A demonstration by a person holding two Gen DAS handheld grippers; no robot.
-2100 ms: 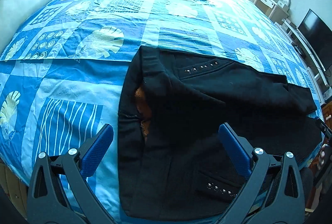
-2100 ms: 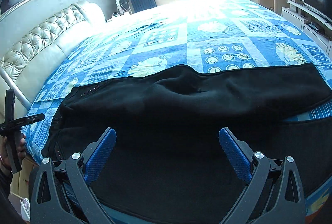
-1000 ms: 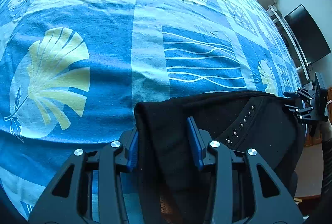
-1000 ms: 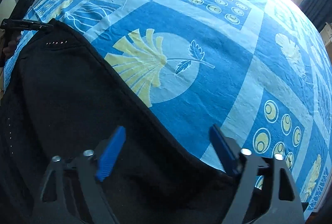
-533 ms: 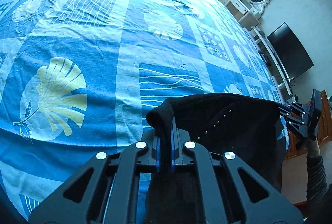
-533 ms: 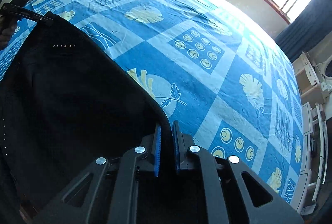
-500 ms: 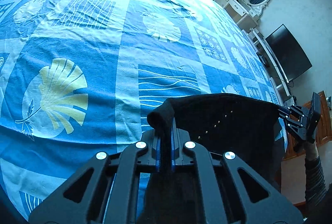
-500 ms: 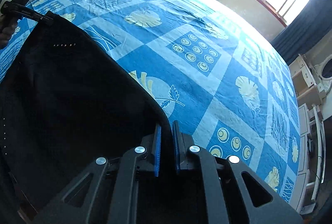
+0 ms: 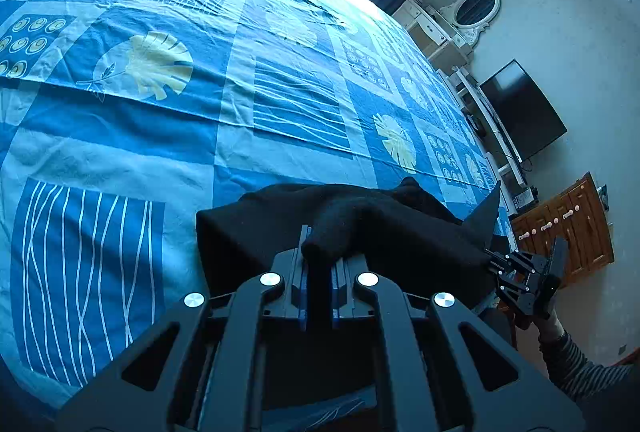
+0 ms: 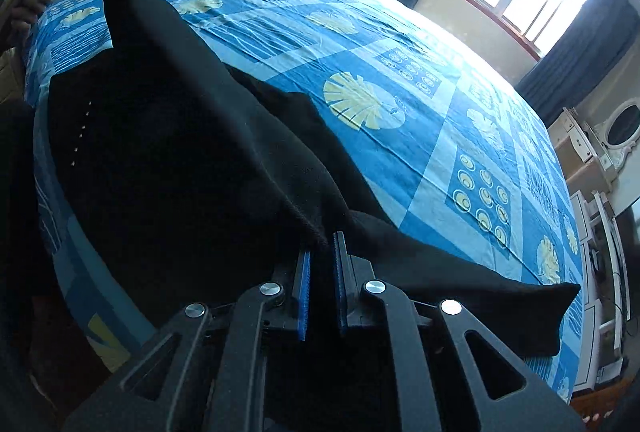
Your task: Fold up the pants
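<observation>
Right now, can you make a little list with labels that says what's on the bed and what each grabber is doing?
Surface: blue patterned bedspread
Clothing: black pants
Left gripper: shut on a bunched edge of the pants
Right gripper: shut on the pants' edge
Pants state: one edge lifted and stretched between the two grippers, the rest draped on the bed

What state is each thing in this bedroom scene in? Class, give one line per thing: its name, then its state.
left gripper: shut on a bunched edge of the pants.
right gripper: shut on the pants' edge.
pants: black, lifted and stretched between both grippers, partly draped on the bed.
bedspread: blue patterned, spread flat, lightly creased.
television: screen dark.
curtains: drawn aside, window bright.
</observation>
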